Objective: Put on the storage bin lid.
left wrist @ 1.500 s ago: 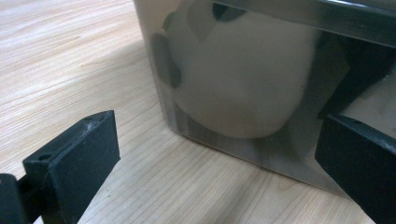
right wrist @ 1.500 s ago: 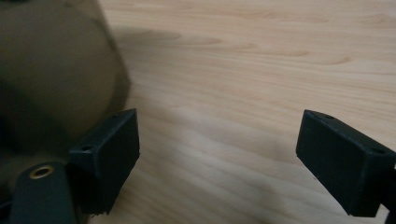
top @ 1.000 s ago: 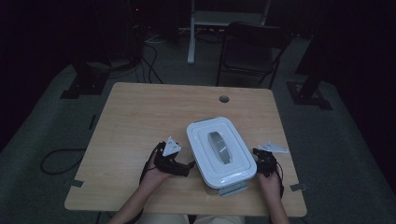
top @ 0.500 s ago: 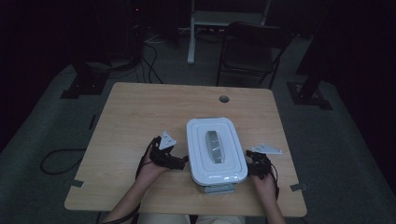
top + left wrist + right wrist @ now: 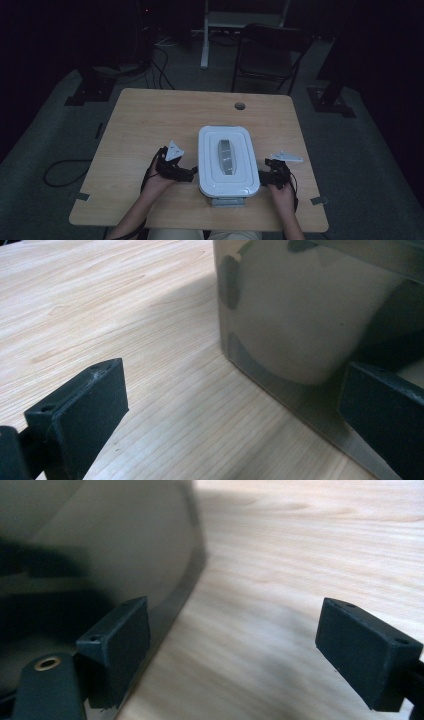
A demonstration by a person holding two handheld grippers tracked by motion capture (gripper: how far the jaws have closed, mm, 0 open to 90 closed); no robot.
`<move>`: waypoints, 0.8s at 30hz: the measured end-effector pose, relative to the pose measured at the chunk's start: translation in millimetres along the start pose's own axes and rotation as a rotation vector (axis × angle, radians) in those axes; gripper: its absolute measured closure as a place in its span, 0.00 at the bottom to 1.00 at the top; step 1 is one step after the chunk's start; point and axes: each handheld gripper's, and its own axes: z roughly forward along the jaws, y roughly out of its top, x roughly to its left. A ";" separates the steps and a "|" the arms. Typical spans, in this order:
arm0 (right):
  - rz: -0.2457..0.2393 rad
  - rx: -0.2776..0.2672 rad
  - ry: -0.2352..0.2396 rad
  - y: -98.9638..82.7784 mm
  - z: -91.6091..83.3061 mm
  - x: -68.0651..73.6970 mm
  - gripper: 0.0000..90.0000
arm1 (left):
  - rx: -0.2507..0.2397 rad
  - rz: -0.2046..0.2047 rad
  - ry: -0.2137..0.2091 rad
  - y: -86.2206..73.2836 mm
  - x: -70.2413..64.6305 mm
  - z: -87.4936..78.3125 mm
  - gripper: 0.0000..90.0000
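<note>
One wooden table [image 5: 150, 125] carries the white lidded container [image 5: 227, 160] near your edge. Your left gripper [image 5: 192, 173] and right gripper [image 5: 261, 178] flank its near corners, both with jaws apart; the right's have just been opening, nothing clamped.

Table [image 5: 150, 125]: I see light wood top, round cable hole [image 5: 240, 106] near its far edge. Dark chair [image 5: 270, 55] just beyond far edge. Black cables [image 5: 160, 60] on floor past far left corner.
</note>
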 end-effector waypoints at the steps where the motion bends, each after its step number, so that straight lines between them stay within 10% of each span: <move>1: 0.011 -0.007 -0.003 1.5 -2.4 -2.9 0.16 | -0.006 -0.001 0.004 -0.5 0.6 -2.7 0.01; 12: 0.055 -0.132 -0.021 27.0 -32.8 -5.8 0.16 | -0.010 0.007 0.000 -0.2 -1.5 -8.0 0.01; 24: 0.015 -0.088 -0.045 32.1 -31.6 15.2 0.16 | -0.014 0.015 0.006 1.2 -0.1 -12.9 0.01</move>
